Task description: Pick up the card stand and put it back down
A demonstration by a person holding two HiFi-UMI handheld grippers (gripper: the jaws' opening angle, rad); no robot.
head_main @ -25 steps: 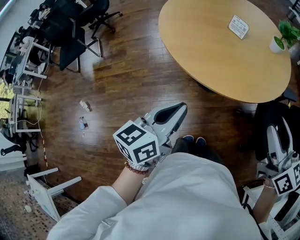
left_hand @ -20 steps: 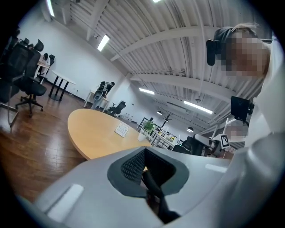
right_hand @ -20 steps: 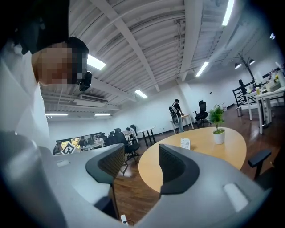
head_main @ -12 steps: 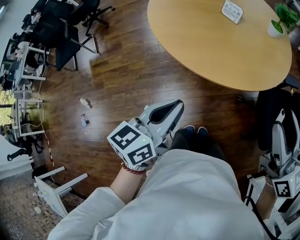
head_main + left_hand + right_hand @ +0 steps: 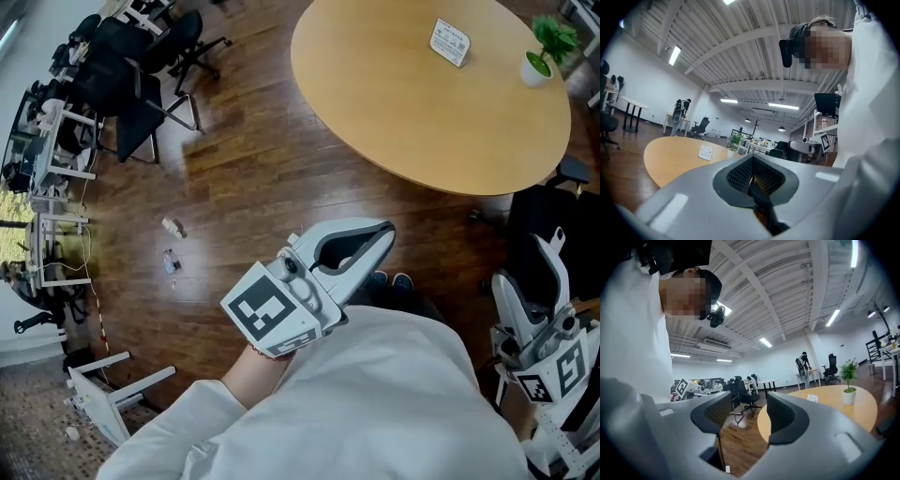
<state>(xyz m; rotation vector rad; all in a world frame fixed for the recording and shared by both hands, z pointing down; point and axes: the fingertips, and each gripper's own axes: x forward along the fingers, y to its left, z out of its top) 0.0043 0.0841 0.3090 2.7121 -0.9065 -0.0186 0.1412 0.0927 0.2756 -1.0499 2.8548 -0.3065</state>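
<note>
Table (image 5: 403, 103); one card stand (image 5: 450, 42); one plant (image 5: 542, 52)

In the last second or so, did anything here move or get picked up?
Very little. The left gripper, shut and empty, swung slightly to the right and turned a bit. The right gripper, open, drifted in from the picture's right edge. Nothing was taken hold of or let go. The card stand and potted plant stayed on the round table, untouched; the head camera just shifted.
</note>
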